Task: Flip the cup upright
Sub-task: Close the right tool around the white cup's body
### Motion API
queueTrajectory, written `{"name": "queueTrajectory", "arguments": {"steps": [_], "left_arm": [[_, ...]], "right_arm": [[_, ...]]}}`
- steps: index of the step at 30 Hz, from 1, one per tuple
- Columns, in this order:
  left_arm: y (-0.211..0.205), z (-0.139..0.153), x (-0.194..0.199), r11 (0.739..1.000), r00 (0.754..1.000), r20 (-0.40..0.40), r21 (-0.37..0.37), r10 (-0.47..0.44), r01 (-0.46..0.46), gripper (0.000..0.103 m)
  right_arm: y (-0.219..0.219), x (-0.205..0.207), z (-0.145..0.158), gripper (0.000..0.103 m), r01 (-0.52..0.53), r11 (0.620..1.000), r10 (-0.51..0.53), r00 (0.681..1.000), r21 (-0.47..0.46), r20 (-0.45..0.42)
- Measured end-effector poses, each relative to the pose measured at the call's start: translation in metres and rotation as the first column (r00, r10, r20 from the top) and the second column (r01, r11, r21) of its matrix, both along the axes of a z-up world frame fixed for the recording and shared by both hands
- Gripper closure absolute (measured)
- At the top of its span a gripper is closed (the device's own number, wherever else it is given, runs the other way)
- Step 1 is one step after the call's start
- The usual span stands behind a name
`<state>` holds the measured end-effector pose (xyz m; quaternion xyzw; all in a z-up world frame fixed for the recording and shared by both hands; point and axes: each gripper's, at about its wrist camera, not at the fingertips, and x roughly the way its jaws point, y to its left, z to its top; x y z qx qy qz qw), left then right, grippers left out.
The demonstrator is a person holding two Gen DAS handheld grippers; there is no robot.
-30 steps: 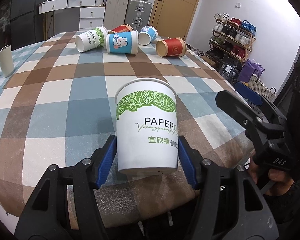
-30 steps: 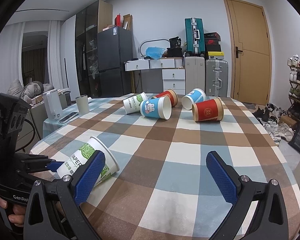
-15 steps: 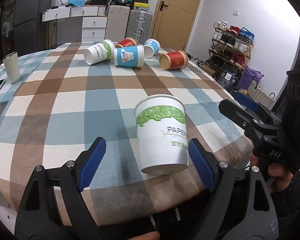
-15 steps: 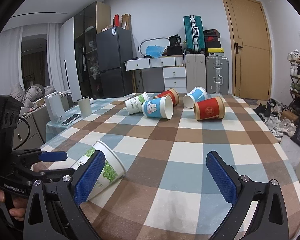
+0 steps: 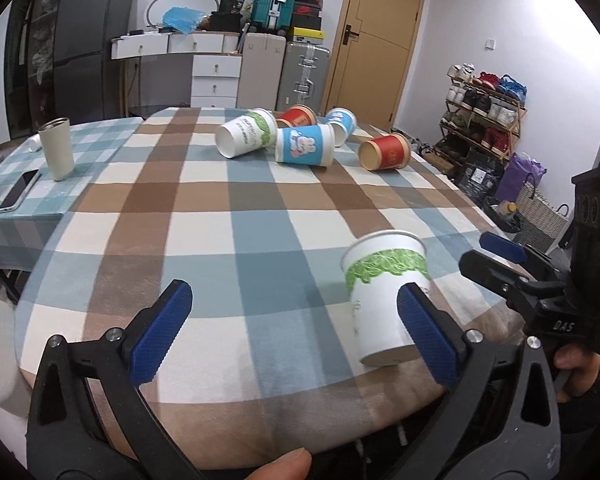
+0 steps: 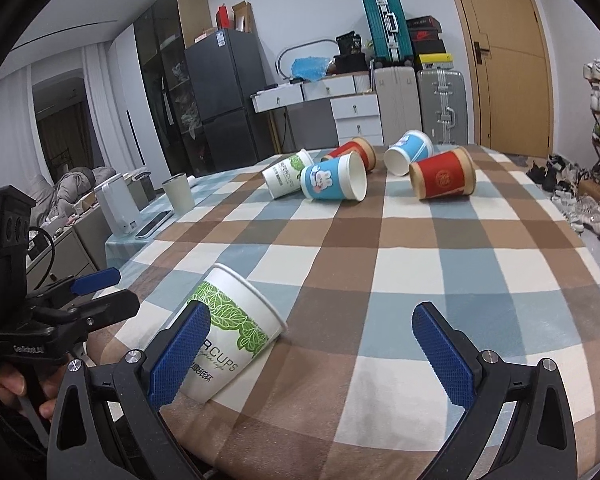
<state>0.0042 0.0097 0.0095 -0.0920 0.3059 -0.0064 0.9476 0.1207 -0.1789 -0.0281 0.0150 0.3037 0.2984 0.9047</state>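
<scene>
A white paper cup with a green leaf band (image 5: 386, 292) stands upright near the table's front edge; it also shows in the right wrist view (image 6: 228, 336). My left gripper (image 5: 296, 332) is open and empty, its right pad just beside the cup. My right gripper (image 6: 308, 352) is open and empty, its left pad in front of the cup. Several cups lie on their sides at the far end: a white and green one (image 5: 246, 138), a blue one (image 5: 305, 146), a red one (image 5: 385, 153).
The plaid tablecloth (image 5: 240, 220) covers the table. A beige tumbler (image 5: 56, 149) and a phone (image 5: 19, 195) sit on a side table at left. The right gripper's body (image 5: 540, 292) shows at right. A shoe rack (image 5: 484, 120) stands beyond.
My left gripper let go of the white and green cup, opened wide and drew back to the left. The cup now stands free. The right gripper stayed open.
</scene>
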Motion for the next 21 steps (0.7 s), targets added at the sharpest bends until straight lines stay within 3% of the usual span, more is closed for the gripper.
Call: {"name": "queueTrajectory", "arguments": {"steps": [7,14,21], "left_arm": [[0.012,-0.01,0.001,0.997,0.999,0.005,0.072,0.04,-0.04,0.001],[0.02,-0.02,0.007,0.996,0.999,0.005,0.065,0.055,-0.055,0.001],[0.02,-0.023,0.009,0.996,0.999,-0.001,0.066,0.053,-0.053,0.001]], "right_arm": [[0.017,0.006,-0.002,0.0,-0.023,1.0,0.024,0.995,0.014,-0.093],[0.028,0.012,-0.001,0.0,-0.039,0.999,0.042,0.983,0.022,-0.177],[0.033,0.026,-0.011,0.001,-0.038,0.995,0.064,0.948,0.09,-0.312]]}}
